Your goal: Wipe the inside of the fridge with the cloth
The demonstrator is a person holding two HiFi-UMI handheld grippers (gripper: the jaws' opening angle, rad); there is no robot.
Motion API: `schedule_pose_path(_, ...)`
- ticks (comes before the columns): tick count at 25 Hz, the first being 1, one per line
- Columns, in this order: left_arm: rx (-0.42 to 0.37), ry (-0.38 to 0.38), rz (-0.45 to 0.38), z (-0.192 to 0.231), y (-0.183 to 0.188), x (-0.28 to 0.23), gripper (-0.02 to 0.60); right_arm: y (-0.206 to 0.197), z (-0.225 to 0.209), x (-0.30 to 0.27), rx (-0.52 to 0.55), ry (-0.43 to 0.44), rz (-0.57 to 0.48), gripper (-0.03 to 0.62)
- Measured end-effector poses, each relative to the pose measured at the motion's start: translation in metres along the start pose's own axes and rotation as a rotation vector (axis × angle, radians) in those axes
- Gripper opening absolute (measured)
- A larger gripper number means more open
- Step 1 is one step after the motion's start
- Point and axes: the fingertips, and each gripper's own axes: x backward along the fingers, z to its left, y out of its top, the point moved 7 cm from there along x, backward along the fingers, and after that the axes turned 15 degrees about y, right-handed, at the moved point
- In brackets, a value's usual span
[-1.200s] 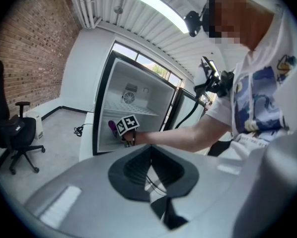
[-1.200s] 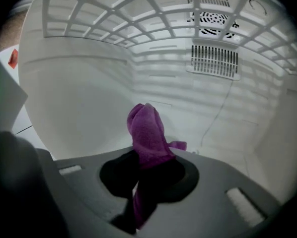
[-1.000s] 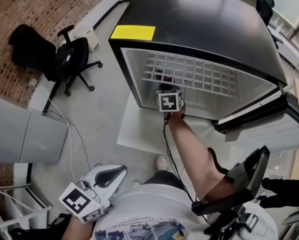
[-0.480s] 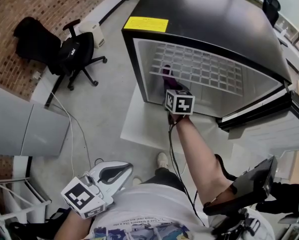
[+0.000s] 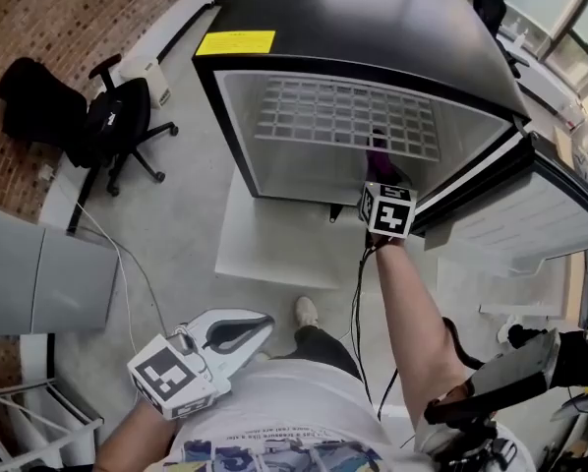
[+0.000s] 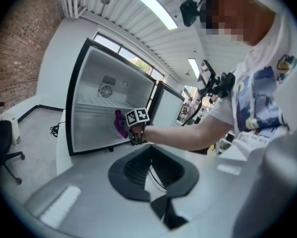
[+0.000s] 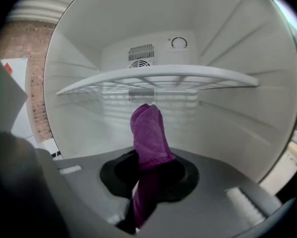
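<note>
The black fridge stands open, its door swung to the right. Inside it is white, with a wire shelf across the middle. My right gripper reaches into the lower right of the opening and is shut on a purple cloth. In the right gripper view the cloth sticks up from the right gripper, below the shelf and in front of the back wall. My left gripper hangs low by the person's body, shut and holding nothing; in its own view the left gripper faces the fridge.
A black office chair stands at the left by a brick wall. The fridge rests on a white base. A grey cabinet is at the left edge. A thermostat dial and vent sit on the fridge's back wall.
My right gripper has carried the cloth from the left side of the fridge's inside to the right side. The left gripper has stayed low by the body.
</note>
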Motion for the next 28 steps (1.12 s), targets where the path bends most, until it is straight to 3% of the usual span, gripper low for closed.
schedule_pose_path(4,-0.03,-0.037,0.01,-0.008,0.003,-0.009,0.006,-0.022,-0.026,0.014,0.033,-0.123,0.094,0.052)
schedule_pose_path(8,-0.018,-0.032,0.024,-0.009,0.006,-0.006,0.006,-0.047,-0.027,0.004,-0.005,-0.132,0.183,0.052)
schedule_pose_path(14,-0.003,0.028,0.042,0.001,-0.006,0.005,0.006,-0.068,0.001,-0.024,-0.043,-0.049,0.2,0.052)
schedule_pose_path(28,0.084,0.138,0.047,0.013,-0.025,0.038,0.006,-0.059,0.109,-0.072,-0.027,0.178,0.188,0.052)
